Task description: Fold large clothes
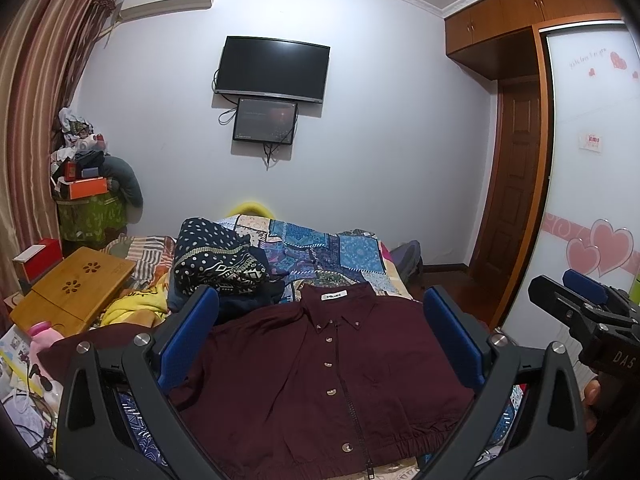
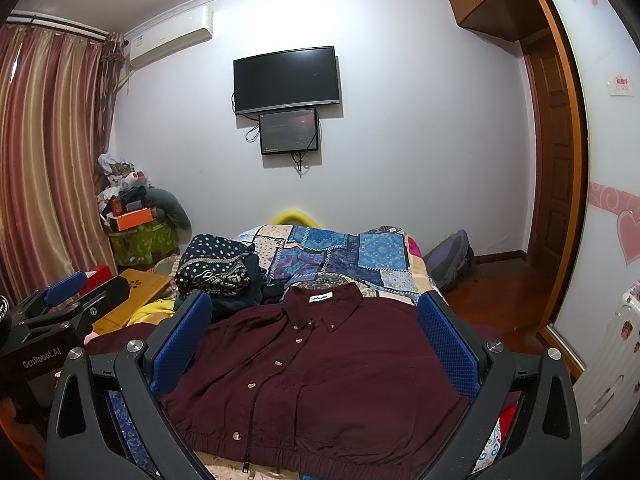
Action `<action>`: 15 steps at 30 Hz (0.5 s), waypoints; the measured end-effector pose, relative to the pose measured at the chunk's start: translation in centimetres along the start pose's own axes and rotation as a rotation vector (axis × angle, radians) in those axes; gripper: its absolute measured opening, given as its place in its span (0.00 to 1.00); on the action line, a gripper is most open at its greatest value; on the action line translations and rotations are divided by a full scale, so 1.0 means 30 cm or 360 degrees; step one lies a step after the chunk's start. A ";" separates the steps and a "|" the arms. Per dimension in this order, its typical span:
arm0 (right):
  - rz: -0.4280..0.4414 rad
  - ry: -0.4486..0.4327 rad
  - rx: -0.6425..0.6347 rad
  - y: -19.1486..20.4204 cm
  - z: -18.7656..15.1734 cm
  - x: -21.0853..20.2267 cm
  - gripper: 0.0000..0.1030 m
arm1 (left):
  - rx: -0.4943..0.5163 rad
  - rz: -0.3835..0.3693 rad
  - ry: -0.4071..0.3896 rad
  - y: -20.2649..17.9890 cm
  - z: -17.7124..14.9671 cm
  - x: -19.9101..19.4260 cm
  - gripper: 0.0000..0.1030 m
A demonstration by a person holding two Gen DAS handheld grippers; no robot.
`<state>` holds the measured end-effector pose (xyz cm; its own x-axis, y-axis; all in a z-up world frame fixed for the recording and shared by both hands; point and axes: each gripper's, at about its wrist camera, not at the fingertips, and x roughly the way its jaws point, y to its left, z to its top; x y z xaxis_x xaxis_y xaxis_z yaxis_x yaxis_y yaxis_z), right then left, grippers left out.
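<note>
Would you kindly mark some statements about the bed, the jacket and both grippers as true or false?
1. The maroon jacket lies flat on the bed, collar towards the far wall. True.
2. The left gripper is shut on the jacket. False: its jaws are wide open, holding nothing.
3. The right gripper is open. True.
4. The television shows a bright picture. False: its screen is dark.
5. A wooden lap desk stands left of the jacket. True.
</note>
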<state>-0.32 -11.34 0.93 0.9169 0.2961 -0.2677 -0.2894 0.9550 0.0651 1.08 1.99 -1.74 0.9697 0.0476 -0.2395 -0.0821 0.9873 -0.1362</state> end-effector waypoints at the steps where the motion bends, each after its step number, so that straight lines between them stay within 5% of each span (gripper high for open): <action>1: -0.0001 0.0000 0.0000 -0.001 -0.001 0.000 0.99 | 0.0000 0.0001 0.0000 0.000 0.000 0.000 1.00; 15: -0.0004 0.0000 -0.0002 -0.001 -0.003 0.000 0.99 | 0.0004 -0.0002 0.0006 -0.004 -0.002 0.002 1.00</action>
<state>-0.33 -11.37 0.82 0.9175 0.2940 -0.2678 -0.2878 0.9556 0.0630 1.14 1.86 -1.78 0.9689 0.0459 -0.2431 -0.0805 0.9877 -0.1343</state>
